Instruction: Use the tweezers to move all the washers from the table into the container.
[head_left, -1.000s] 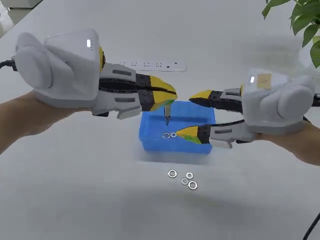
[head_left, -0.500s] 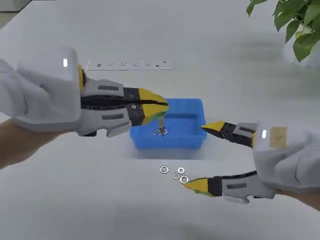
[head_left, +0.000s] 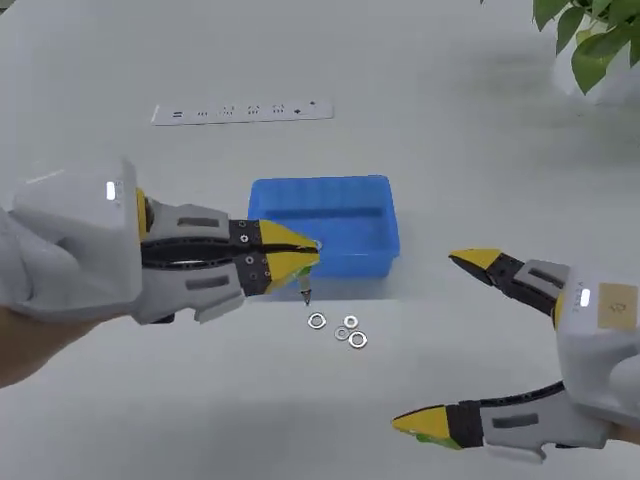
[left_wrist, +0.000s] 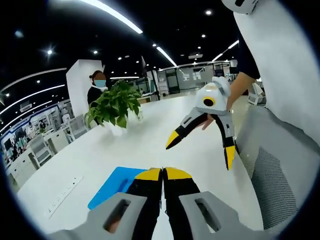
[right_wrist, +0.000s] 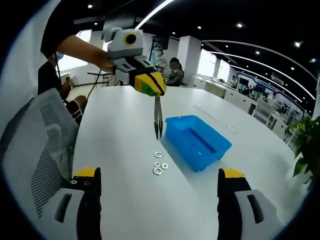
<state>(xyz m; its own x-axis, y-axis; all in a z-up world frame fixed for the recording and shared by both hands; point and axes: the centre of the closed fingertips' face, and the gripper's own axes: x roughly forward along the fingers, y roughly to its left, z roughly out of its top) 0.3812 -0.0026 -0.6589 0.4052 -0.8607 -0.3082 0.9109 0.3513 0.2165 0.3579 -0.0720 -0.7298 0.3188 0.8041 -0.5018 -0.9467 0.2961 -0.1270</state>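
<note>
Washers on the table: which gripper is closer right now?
Left. The left gripper, shut on the tweezers, sits just left of the washers, tweezer tips close to the nearest one. The right gripper is open, farther off to their right.

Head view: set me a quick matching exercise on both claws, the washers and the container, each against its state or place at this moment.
1 left claw
2 right claw
3 washers
4 container

A wide open, holding nothing
B blue, just beyond the washers
C shut on the tweezers
D lying loose on the table

Pairs: 1-C, 2-A, 3-D, 4-B
</note>
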